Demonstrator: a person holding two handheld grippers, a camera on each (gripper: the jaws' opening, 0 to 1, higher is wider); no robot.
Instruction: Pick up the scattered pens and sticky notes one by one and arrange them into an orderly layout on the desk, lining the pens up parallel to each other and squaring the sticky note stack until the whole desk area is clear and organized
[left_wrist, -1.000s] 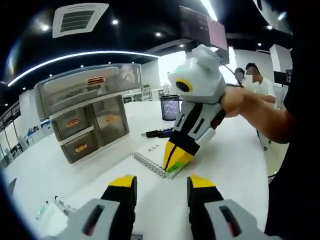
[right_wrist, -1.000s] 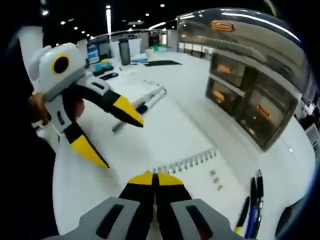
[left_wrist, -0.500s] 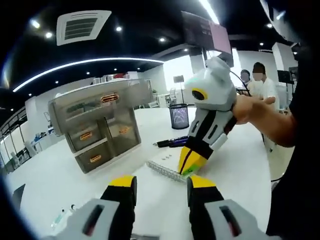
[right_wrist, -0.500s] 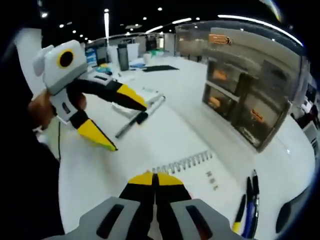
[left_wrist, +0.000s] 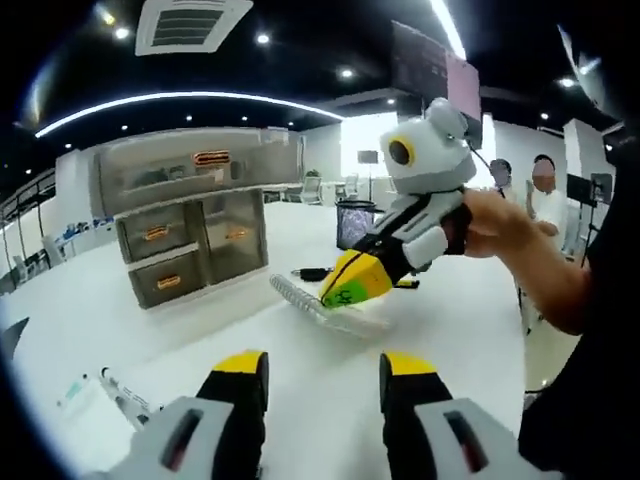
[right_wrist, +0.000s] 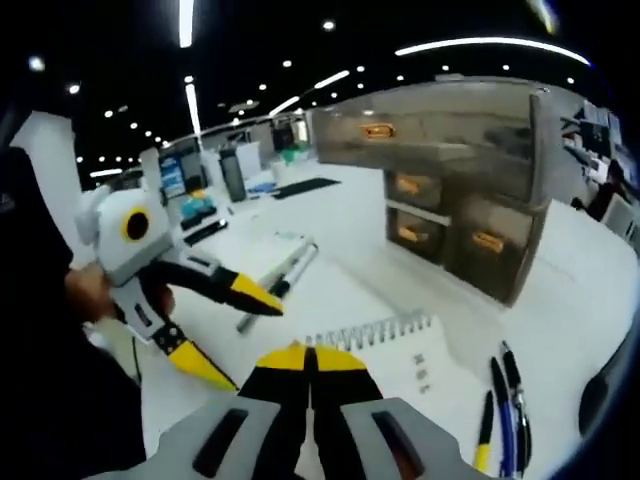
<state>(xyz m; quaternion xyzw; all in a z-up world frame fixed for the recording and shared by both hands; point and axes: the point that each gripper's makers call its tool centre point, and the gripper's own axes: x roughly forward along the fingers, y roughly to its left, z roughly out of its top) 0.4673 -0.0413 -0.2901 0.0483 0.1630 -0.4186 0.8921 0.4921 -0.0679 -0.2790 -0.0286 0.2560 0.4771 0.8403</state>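
Two yellow-tipped jaws of the left gripper (left_wrist: 320, 375) stand apart, holding nothing; beyond, the right gripper (left_wrist: 350, 285) clamps a spiral notepad (left_wrist: 325, 308) lifted off the desk (left_wrist: 120, 330) (drawers (left_wrist: 190, 225) behind). Right gripper view: its jaws pinch the notepad (right_wrist: 400, 350), pens (right_wrist: 505, 410) beside, left gripper (right_wrist: 225, 330) spread wide.

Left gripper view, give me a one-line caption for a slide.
Right gripper, jaws shut on a spiral notepad, lifts it off the white desk near a grey drawer unit.

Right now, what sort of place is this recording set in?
Probably an open-plan office: a wide white desk, a translucent grey plastic drawer organiser, a black mesh pen cup, and rows of ceiling downlights.
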